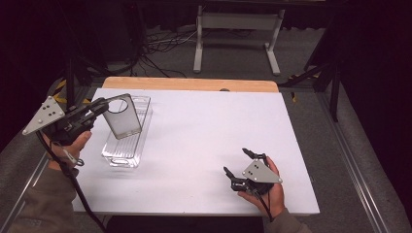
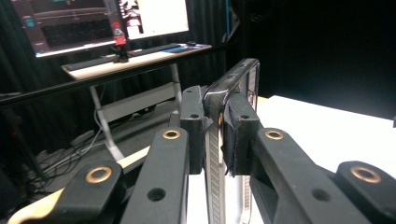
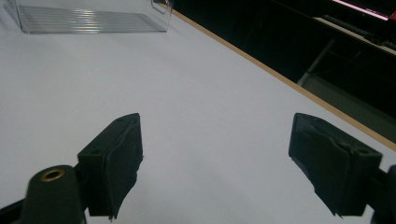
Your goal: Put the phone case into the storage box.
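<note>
Lid (image 1: 122,116), clear with a dark rim, is pinched upright in my left tool (image 1: 98,108) above the tray (image 1: 119,154); right tool (image 1: 240,167) rests spread on the tabletop (image 1: 204,141); next I judge a level lowering onto the tray.

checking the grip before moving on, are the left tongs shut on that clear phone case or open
Shut on it. In the left gripper view the pads press both sides of the clear phone case, which the left tongs hold above the clear tray.

Both grippers, left (image 1: 99,108) and right (image 1: 237,164), are black with a grey three-cornered plate on top. Gold rings sit behind the pads. Sleeves are brown.
</note>
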`<state>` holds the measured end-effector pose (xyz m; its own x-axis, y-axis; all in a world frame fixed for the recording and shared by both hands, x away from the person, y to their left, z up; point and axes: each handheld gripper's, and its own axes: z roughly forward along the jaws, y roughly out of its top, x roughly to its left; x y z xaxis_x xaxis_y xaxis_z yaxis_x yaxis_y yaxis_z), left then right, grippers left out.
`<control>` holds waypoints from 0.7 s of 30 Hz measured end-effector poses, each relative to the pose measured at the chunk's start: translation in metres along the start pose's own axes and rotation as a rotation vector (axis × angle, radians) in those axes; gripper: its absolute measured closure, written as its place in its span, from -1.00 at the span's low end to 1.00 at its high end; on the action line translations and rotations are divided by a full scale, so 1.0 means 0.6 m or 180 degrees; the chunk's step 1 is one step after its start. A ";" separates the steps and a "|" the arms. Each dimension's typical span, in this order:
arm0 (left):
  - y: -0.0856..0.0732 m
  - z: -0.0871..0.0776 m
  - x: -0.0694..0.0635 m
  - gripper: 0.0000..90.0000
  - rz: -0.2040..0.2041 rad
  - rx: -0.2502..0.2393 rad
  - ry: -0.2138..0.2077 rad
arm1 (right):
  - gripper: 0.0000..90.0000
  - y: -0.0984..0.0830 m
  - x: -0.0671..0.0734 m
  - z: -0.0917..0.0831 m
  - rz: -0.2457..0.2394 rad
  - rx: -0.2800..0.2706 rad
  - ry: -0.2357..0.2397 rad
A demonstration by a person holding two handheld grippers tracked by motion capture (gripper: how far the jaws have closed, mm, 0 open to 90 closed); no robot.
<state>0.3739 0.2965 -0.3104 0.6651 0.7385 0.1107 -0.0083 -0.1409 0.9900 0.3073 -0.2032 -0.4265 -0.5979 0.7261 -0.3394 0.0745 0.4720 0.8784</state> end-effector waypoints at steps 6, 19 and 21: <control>-0.006 -0.004 0.010 0.78 -0.0037 0.0019 0.0057 | -0.59 -0.001 -0.001 0.001 0.0016 -0.0001 0.0011; -0.017 0.011 0.034 0.78 -0.0045 0.0065 0.0108 | -0.60 0.001 0.001 0.002 -0.0025 -0.0011 0.0010; -0.020 0.013 0.040 0.78 -0.0063 0.0084 0.0137 | -0.60 0.000 0.001 0.003 -0.0040 0.0002 0.0030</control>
<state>0.3959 0.3107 -0.3202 0.6321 0.7690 0.0952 0.0247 -0.1428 0.9895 0.3082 -0.2019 -0.4273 -0.6063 0.7154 -0.3473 0.0675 0.4815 0.8739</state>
